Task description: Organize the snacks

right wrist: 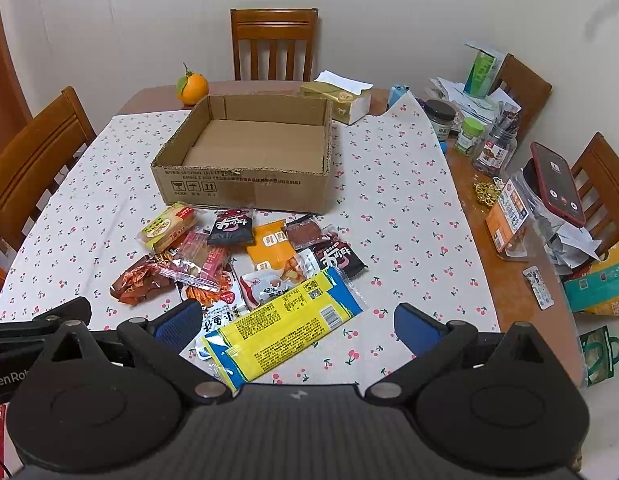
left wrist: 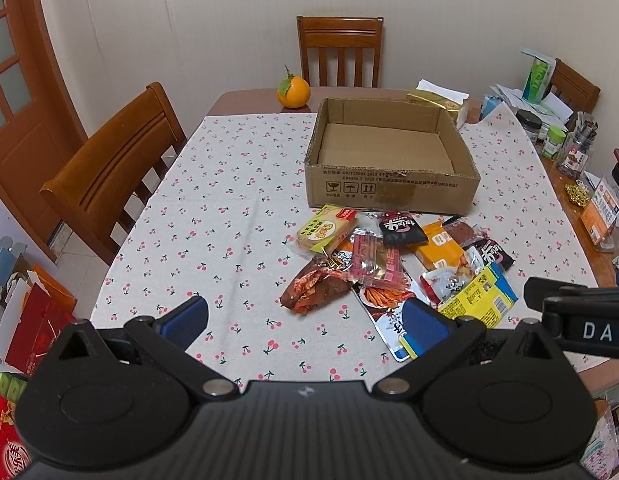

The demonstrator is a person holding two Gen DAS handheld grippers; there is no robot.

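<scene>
Partly hidden: fish-snack packet (right wrist: 213, 320) under yellow packet (right wrist: 285, 320), claw-occluded.

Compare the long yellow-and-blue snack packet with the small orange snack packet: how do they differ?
The long yellow-and-blue snack packet is the larger one, lying nearest the right gripper; the small orange snack packet is shorter and lies closer to the brown cardboard box. Both lie flat on the cherry-print tablecloth, outside the box.

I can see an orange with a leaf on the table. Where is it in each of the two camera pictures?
Left wrist view: the orange sits left of centre near the top, just beyond the cardboard box's far left corner.
Right wrist view: the orange is in the upper left, again by the box's far left corner.
Shared landmark: the empty cardboard box.
</scene>
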